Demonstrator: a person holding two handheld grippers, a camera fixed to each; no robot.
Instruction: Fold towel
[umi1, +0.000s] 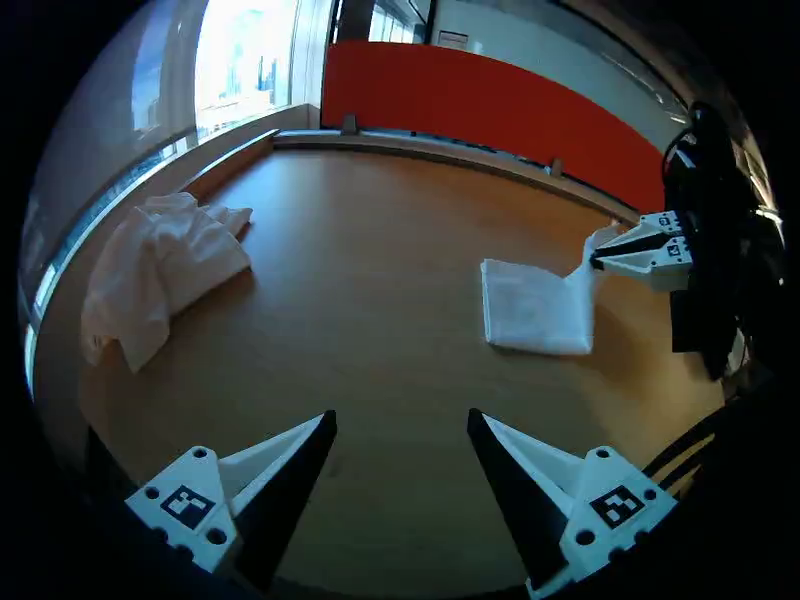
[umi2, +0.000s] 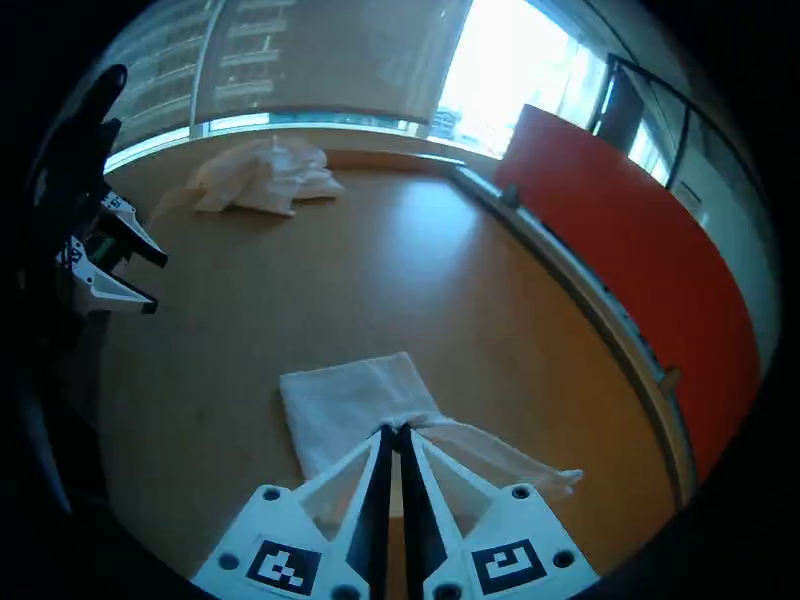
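We see our right tongs (umi2: 396, 432) pressed together at the bottom of the right gripper view, clamped on the near edge of the towel (umi2: 350, 405). The tips cover the exact spot, so the pinch looks like a thin fold of cloth rather than a thick one. The towel is a small white folded rectangle lying flat on the wooden surface (umi2: 330, 270). One side of it is drawn up off the wood toward the tongs, and a loose corner trails to the right. In the left gripper view our left tongs (umi1: 400, 418) stand wide apart above bare wood with nothing between them, well apart from the towel. The same view shows the towel over to the right, its far edge lifted to the tips of the right tongs. Farther out, a crumpled heap of white cloth (umi1: 160, 265) sits near the surface's edge by the window (umi1: 240, 60). A red panel (umi1: 480, 100) runs along the back of the surface.
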